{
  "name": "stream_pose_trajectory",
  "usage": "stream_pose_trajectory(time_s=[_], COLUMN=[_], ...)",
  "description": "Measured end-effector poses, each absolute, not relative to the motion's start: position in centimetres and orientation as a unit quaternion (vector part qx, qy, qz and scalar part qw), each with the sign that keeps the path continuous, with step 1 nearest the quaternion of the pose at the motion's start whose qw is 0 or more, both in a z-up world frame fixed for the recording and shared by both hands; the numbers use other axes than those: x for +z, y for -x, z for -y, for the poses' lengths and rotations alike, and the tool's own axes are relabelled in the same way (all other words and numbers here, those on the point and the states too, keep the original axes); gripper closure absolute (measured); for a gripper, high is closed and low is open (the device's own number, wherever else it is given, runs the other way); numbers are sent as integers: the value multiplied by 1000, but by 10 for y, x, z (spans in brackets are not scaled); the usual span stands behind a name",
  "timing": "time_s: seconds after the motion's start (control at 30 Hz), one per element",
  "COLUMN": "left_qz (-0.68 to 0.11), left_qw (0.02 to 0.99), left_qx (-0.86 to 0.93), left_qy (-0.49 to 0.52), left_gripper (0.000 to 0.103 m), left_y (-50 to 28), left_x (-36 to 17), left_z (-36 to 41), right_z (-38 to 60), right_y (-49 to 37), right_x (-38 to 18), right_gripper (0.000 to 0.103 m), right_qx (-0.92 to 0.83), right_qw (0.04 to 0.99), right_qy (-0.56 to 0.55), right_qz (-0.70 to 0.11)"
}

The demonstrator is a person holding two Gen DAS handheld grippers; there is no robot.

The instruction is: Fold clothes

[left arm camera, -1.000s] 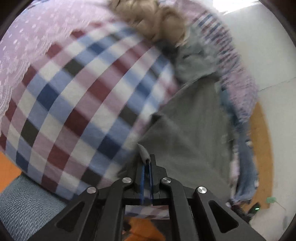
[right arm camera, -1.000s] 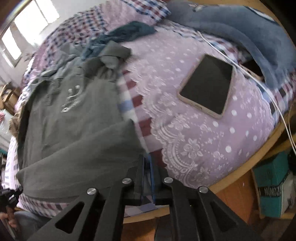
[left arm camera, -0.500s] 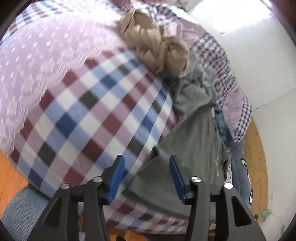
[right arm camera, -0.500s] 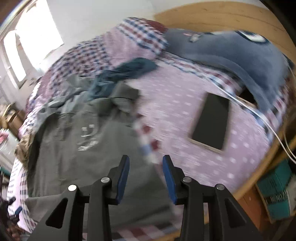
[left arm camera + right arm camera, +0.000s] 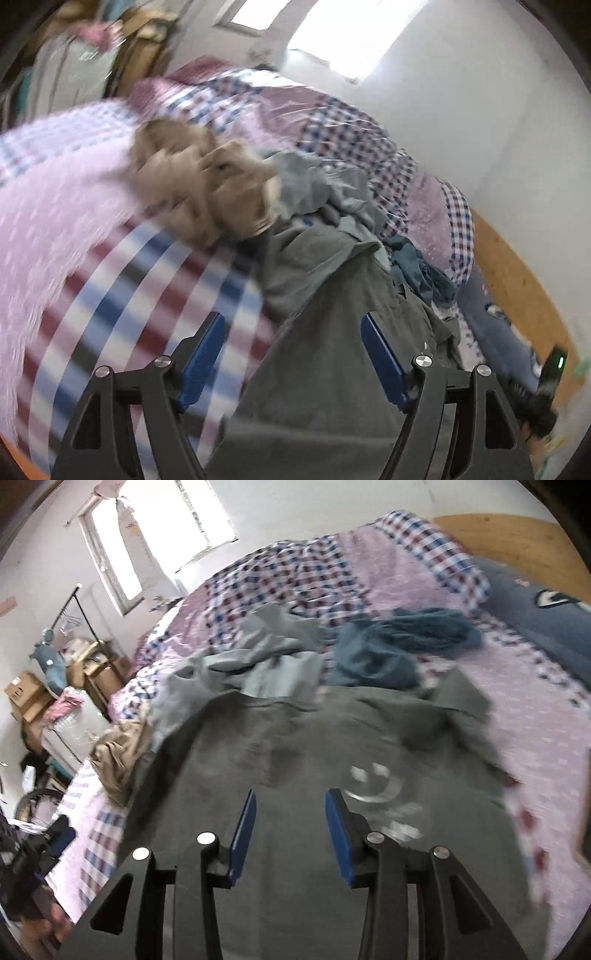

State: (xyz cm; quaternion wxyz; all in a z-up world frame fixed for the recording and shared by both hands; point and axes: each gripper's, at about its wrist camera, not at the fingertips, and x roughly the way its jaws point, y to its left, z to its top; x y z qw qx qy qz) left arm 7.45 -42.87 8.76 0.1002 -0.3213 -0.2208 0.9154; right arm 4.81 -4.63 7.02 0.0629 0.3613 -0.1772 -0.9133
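1. The left claw [image 5: 291, 354] gapes wide, gripping nothing.
2. The right claw [image 5: 290, 829] is likewise spread and empty.
3. The grey shirt [image 5: 295, 760] lies flat on the bed [image 5: 546, 746], beneath both claws.

The dark grey cloth T-shirt [image 5: 288, 760] looks matt and soft, with a pale, slightly shiny print on its front. The checked and lilac dotted bedcover [image 5: 92, 280] is woven cloth, smooth and matt. The crumpled tan garment [image 5: 199, 184] looks thicker and rougher. The orange-brown wooden headboard [image 5: 506, 535] shows grain with a dull sheen.
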Motion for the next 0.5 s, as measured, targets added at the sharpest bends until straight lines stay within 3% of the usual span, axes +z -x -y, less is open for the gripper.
stream_pose_trajectory(time_s=[0.5], left_qz=[50], left_qw=[135], left_qx=[929], left_qy=[340], left_gripper=[25], left_y=[23], left_x=[79], left_z=[342], right_z=[112], right_y=[14], right_x=[31], right_gripper=[61], right_qx=[-891], right_qw=[168], right_qy=[-385], right_qz=[170])
